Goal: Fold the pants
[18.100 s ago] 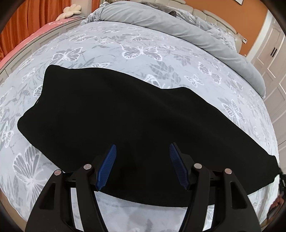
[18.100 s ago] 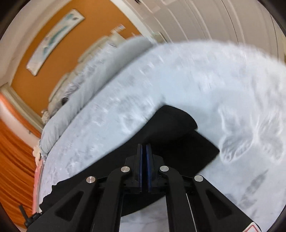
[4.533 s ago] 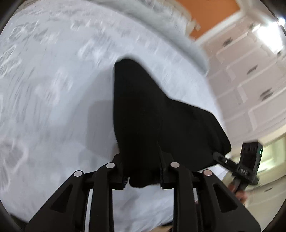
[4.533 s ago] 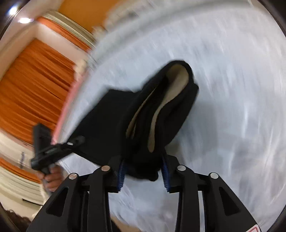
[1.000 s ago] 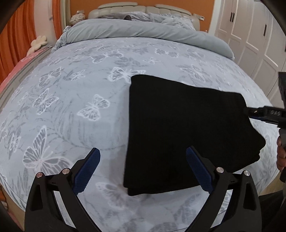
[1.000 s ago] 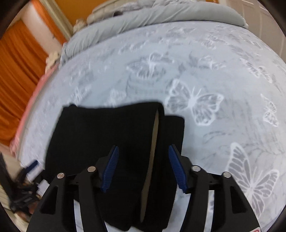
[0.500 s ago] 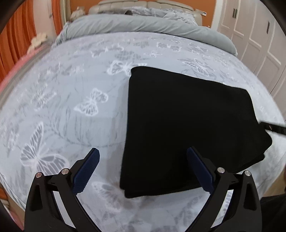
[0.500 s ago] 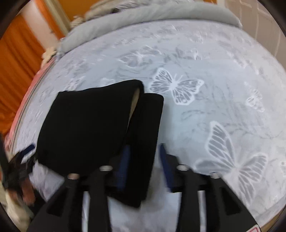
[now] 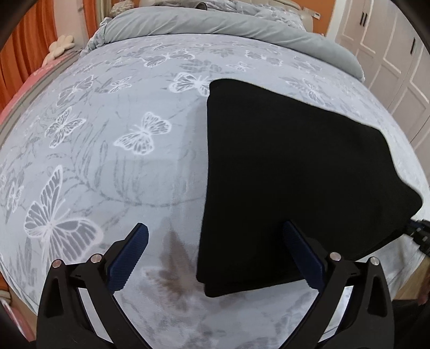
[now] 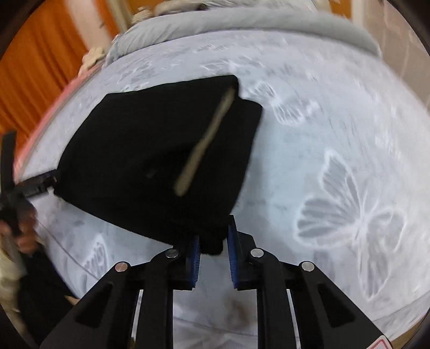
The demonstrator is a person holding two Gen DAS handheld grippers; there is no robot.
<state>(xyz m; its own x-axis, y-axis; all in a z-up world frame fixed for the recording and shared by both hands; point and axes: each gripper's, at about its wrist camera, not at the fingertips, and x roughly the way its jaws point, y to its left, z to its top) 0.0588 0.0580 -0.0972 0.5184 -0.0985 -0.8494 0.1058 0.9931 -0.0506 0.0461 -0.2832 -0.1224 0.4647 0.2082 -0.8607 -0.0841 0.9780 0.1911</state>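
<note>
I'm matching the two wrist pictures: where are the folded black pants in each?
Left wrist: black pants right of centre, lying flat on the bed.
Right wrist: pants centre-left, near corner between the closing right tool.
Shared landmark: the grey duvet at the top.

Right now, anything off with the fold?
Yes. The pants aren't squared: on the right side one layer sits offset, and a tan strip of lining shows in the seam. The right gripper is closing on that near corner. The left gripper is open.
</note>
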